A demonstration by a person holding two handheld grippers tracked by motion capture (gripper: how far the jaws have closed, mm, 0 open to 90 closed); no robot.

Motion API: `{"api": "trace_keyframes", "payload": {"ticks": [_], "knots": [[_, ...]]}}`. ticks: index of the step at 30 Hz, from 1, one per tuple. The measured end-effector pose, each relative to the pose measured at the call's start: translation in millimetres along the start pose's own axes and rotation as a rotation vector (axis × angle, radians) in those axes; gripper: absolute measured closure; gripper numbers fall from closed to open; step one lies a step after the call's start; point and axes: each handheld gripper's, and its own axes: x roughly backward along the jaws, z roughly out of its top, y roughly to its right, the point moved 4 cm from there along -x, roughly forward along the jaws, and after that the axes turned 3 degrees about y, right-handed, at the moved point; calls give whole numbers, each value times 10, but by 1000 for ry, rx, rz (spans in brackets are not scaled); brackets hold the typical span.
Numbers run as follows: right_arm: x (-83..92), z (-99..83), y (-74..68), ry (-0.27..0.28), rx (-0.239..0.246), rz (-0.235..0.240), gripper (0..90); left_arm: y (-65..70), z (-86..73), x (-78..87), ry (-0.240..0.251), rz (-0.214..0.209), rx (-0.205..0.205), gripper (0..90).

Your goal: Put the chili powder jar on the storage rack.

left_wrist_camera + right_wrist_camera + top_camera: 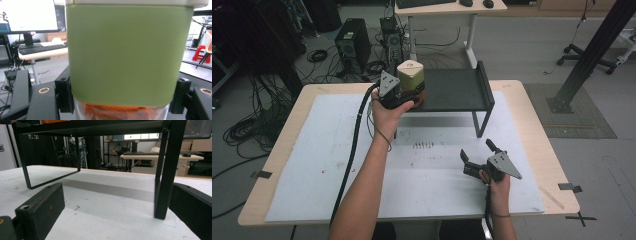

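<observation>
Green-sleeved jar (126, 53) sits right against the left tool's (409, 95) camera, clamped low between both pads; orange contents show through the clear base. It hangs at the left end of the black shelf (457, 90). Risk: grip sits low, so the tall jar could tip or catch the shelf edge. Right tool (475, 153) rests unclenched on the surface (327, 160), empty.

One green-sleeved jar (411, 75) with a cream lid. One black metal shelf (462, 90). Two handheld grippers, left (404, 92) and right (477, 152). One white mat (312, 165) covering one wooden table (287, 125). One computer tower (352, 45) on the floor behind.
</observation>
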Motion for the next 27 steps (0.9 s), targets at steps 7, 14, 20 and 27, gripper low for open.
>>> {"api": "trace_keyframes", "payload": {"ticks": [7,14,20,27], "knots": [[0,0,0,0,0,0,3,-1,0,1,0,-1,-1,288],[0,0,0,1,0,-1,3,0,-1,1,1,0,-1,288],[1,0,0,1,-1,0,3,1,-1,0,4,4,-6,284],[1,0,-1,1,-1,-1,3,-4,22,3,20,10,-8,235]]}}
